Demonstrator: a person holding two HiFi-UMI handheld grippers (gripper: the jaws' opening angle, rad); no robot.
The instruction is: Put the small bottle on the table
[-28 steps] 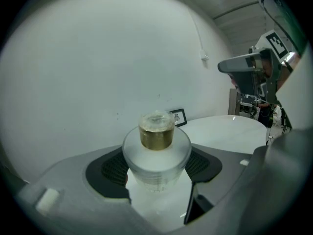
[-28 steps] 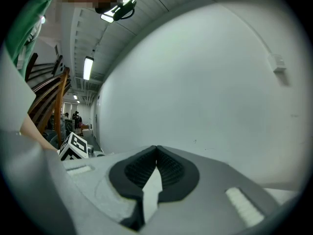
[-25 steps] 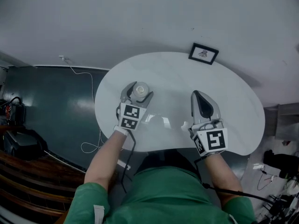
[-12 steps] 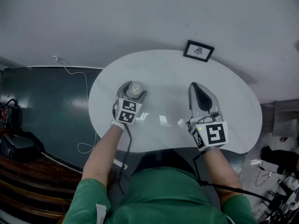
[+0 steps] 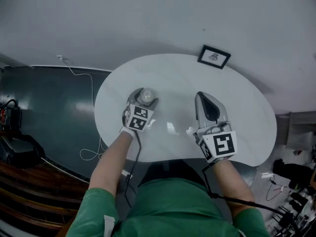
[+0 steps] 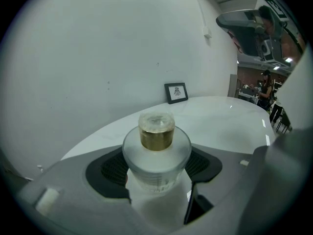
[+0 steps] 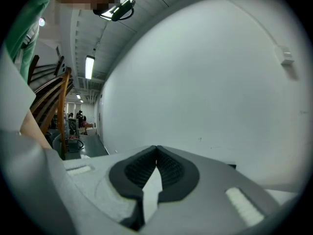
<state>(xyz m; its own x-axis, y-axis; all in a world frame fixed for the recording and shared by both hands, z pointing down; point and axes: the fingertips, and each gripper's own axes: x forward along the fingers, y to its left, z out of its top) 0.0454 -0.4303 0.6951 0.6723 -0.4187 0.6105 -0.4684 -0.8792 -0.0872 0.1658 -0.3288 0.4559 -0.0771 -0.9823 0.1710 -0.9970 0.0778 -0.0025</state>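
Observation:
A small clear bottle (image 6: 156,153) with a pale cap over a gold neck stands upright between the jaws of my left gripper (image 6: 156,168), which is shut on it. In the head view the same small bottle (image 5: 146,97) shows from above, over the left part of the white round table (image 5: 177,78), with the left gripper (image 5: 143,100) round it. Whether its base touches the tabletop is hidden. My right gripper (image 5: 209,105) is over the table's middle right, shut with nothing between its dark pads (image 7: 168,168).
A small black-framed picture (image 5: 214,57) stands at the table's far edge by the white wall, also visible as the framed picture (image 6: 176,92). Dark floor with a white cable (image 5: 81,78) lies left of the table. Clutter and cables sit at the lower right.
The left gripper with the bottle has shifted slightly toward the table's left edge and sits lower. The right gripper has edged a little left and forward.

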